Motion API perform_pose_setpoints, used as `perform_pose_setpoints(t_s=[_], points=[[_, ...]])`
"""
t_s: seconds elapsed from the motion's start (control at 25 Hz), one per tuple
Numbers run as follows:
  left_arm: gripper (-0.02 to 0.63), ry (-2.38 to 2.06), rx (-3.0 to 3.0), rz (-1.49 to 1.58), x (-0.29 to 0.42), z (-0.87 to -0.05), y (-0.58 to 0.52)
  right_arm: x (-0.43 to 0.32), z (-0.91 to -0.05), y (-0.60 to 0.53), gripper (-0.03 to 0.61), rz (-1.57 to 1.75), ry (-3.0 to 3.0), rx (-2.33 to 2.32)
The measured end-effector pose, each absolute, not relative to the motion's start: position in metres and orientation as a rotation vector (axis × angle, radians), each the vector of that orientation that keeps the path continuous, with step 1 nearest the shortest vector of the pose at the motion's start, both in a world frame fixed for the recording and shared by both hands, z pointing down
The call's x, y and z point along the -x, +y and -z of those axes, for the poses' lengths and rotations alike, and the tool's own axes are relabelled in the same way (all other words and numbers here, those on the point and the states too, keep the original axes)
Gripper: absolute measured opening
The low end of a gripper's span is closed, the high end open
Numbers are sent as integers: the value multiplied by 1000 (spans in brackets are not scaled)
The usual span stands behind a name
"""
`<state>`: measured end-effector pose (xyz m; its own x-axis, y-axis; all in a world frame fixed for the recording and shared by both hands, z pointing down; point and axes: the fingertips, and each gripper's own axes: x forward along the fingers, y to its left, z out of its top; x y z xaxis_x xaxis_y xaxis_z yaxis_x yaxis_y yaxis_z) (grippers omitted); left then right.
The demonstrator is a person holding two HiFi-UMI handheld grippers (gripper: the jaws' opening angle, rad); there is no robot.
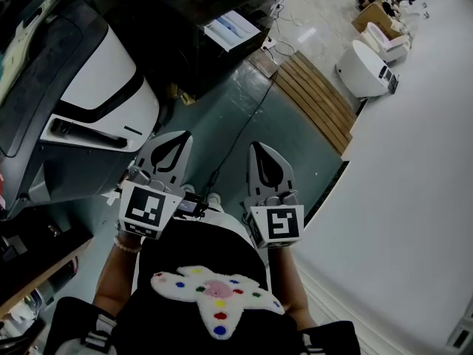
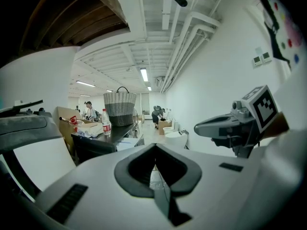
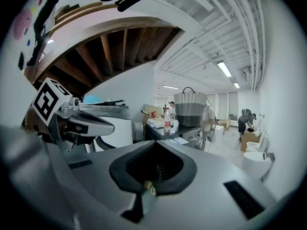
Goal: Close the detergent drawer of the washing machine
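Open floor [image 1: 222,124] ahead, between white machine [image 1: 103,80] at left and wall [image 1: 414,183] at right.

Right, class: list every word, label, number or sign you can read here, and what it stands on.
No readable text anywhere.
Bottle label: red, too small to read.
Marker cubes: black-and-white square patterns, no letters.

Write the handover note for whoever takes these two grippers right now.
Left gripper: shut, empty, held in the air.
Right gripper: shut, empty, beside it.
Washing machine: off to the left; neither gripper touches it. A white ledge with a dark bar juts from its front, possibly the open detergent drawer; can't confirm.
Done: nothing visible yet.
Left: reach over and push the drawer shut.
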<state>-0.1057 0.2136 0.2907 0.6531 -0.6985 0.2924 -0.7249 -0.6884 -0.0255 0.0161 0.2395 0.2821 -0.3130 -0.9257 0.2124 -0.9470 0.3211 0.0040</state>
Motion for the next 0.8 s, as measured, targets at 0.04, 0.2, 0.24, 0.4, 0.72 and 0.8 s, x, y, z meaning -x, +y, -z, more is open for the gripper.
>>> perform_pose_setpoints(t_s=[0.04, 0.2, 0.24, 0.4, 0.72, 0.8], points=[[9, -1198, -2775, -418, 103, -289, 214, -18, -283, 241, 3, -173, -2399, -1722], [9, -1218, -2759, -420, 97, -291, 219, -28, -283, 247, 3, -159, -2399, -1712], [9, -1226, -2759, -421, 95, -291, 221, -31, -283, 249, 3, -158, -2400, -1710], [9, -1244, -2751, -422, 84, -291, 229, -45, -283, 258, 3, -156, -2397, -1707], [9, -1290, -2753, -405, 72, -288, 247, -57, -285, 273, 3, -141, -2427, -1677], [9, -1297, -2754, -401, 68, -288, 252, -59, -287, 277, 3, -134, -2439, -1674]])
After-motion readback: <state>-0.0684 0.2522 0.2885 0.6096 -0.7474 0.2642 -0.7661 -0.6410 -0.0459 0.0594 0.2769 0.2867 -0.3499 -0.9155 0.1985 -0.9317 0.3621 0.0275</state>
